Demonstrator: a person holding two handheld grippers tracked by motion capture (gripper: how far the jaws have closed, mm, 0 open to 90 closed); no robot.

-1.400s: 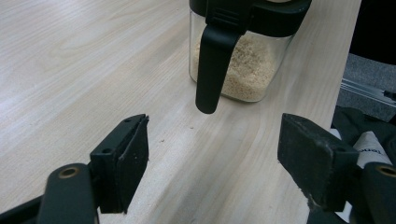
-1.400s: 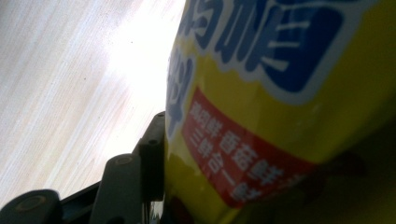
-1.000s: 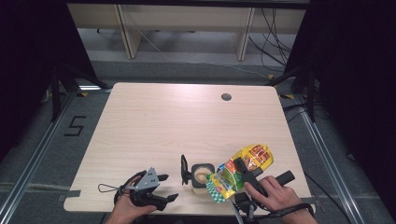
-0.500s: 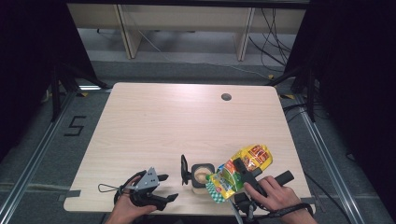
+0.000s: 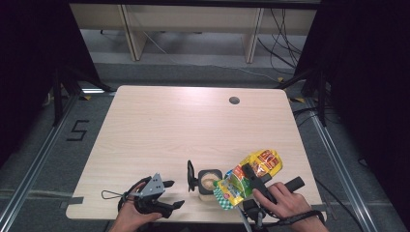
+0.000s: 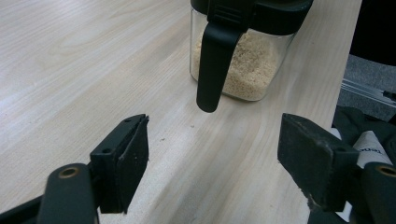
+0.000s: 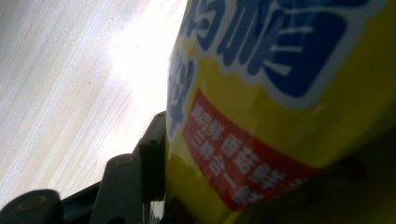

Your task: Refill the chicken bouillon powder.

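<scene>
A clear jar (image 5: pixel 209 181) of pale grains stands near the table's front edge, its black lid (image 5: pixel 191 176) flipped up on its left side. A yellow snack bag (image 5: pixel 263 162) leans over the jar from the right, its green lower end at the jar's rim, and my right gripper (image 5: pixel 251 180) is shut on it. In the right gripper view the bag (image 7: pixel 280 93) presses against the left jaw's pad (image 7: pixel 152 158); the other jaw is hidden behind it. My left gripper (image 5: pixel 174 194) stands open left of the jar, and in its own view (image 6: pixel 215 158) it faces the jar (image 6: pixel 247 70) and the hanging lid latch (image 6: pixel 212 60) with nothing between its jaws.
The wooden table (image 5: pixel 193 125) has a round cable hole (image 5: pixel 234 100) near its back right. Its front edge runs just below both hands. Dark floor and metal frame rails surround it.
</scene>
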